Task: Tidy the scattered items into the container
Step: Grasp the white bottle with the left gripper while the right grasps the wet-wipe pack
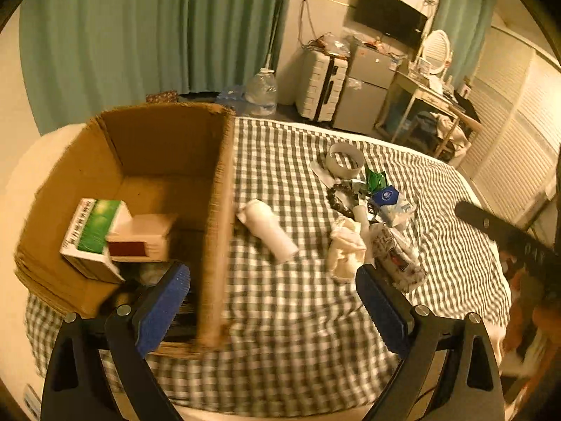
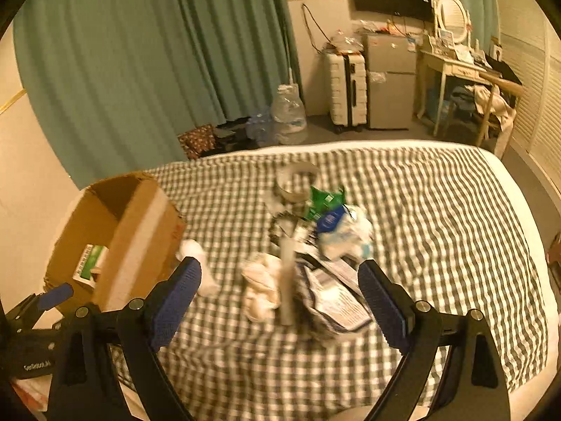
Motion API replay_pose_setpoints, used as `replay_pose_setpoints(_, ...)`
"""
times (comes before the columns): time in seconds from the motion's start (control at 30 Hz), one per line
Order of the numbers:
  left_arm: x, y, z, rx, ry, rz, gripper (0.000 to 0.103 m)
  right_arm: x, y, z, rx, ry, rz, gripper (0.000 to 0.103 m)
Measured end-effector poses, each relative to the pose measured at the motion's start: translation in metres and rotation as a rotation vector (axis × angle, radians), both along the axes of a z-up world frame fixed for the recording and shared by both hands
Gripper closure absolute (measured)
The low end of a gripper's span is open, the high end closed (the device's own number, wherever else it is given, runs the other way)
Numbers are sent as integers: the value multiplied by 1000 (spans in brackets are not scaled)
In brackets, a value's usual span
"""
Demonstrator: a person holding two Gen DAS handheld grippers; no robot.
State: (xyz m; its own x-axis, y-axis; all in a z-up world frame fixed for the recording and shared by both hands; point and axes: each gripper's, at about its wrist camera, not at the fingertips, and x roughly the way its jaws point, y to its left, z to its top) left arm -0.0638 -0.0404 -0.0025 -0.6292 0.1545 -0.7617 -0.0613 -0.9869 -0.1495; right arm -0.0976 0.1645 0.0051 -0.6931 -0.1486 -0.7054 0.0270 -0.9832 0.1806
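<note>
Both tongs stand spread and empty: the right gripper [image 2: 278, 293] frames the heap of scattered items [image 2: 315, 256] at centre frame, the left gripper [image 1: 273, 300] straddles the right wall of the cardboard box [image 1: 164, 140] at left of its view. This looks like the approach for another pick, with two cartons already in the box. Next, the right tongs should settle on one piece, perhaps the crumpled white cloth [image 2: 261, 287], and close squarely.

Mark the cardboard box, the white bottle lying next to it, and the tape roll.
cardboard box [image 1: 217, 217]: left wrist view, on its near side wall.
white bottle [image 1: 268, 229]: left wrist view, middle of its body, lying on the checked cloth.
tape roll [image 1: 345, 168]: left wrist view, on its outer white band.
</note>
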Motion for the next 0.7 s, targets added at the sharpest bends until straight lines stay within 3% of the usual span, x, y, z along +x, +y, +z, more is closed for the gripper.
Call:
replay_pose_setpoints(0.2,-17,41,-21,-47,-25,39,5,-6,21,-28,10,-44,-16,12)
replay_pose_setpoints(0.37,-38,52,-51,-90,-80,108,4,-17,32,-52,-52,-102,0,12)
replay_pose_setpoints(0.47,-48,62,-62,-208,-65,164,2,-23,28,-65,-26,-129,14,12)
replay_pose_setpoints(0.7,-63,84,-79,-235,-67,114,1,-40,24,-102,-33,-255,16,12)
